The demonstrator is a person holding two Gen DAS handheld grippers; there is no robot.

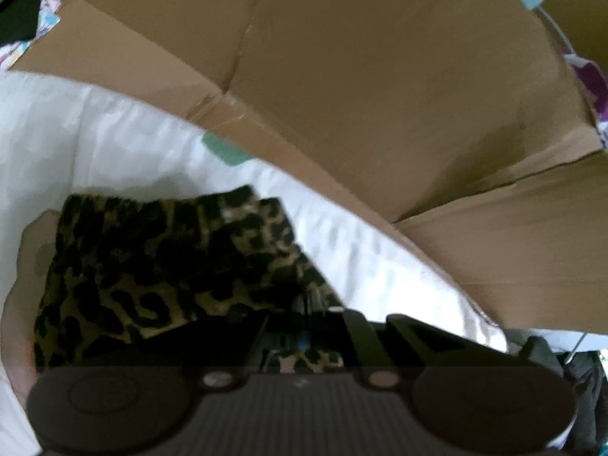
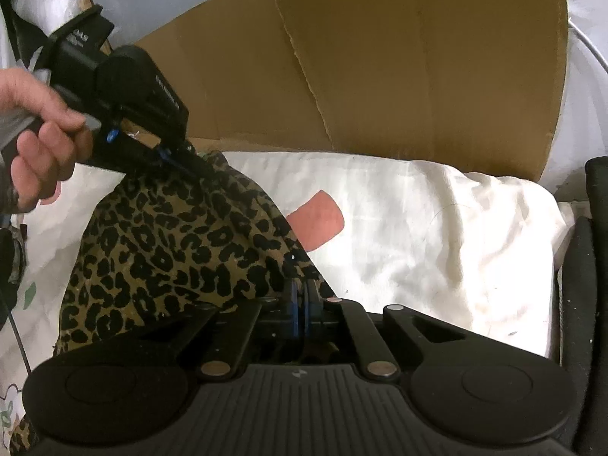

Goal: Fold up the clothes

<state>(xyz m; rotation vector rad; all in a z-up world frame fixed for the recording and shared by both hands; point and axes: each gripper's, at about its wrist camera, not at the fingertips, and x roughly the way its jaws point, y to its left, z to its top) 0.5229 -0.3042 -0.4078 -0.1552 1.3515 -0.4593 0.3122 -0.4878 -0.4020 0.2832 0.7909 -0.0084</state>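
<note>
A leopard-print garment [image 1: 152, 266] [image 2: 171, 235] lies bunched on a white sheet [image 2: 437, 228]. In the right wrist view my left gripper [image 2: 190, 161] comes in from the upper left, held by a hand [image 2: 34, 144], and is shut on the garment's far top edge. In its own blurred view the left gripper [image 1: 309, 304] shows dark fingers pinched together with leopard cloth around them. My right gripper [image 2: 302, 285] is shut on the garment's near right edge, with cloth squeezed between its blue pads. The fabric hangs taut between the two grips.
A large brown cardboard sheet [image 2: 380, 57] [image 1: 380, 95] stands behind the white sheet. A pink patch [image 2: 319, 216] on the sheet peeks out beside the garment. A black padded object [image 2: 592, 266] borders the right edge. Colourful printed fabric [image 1: 585, 76] shows at the far right.
</note>
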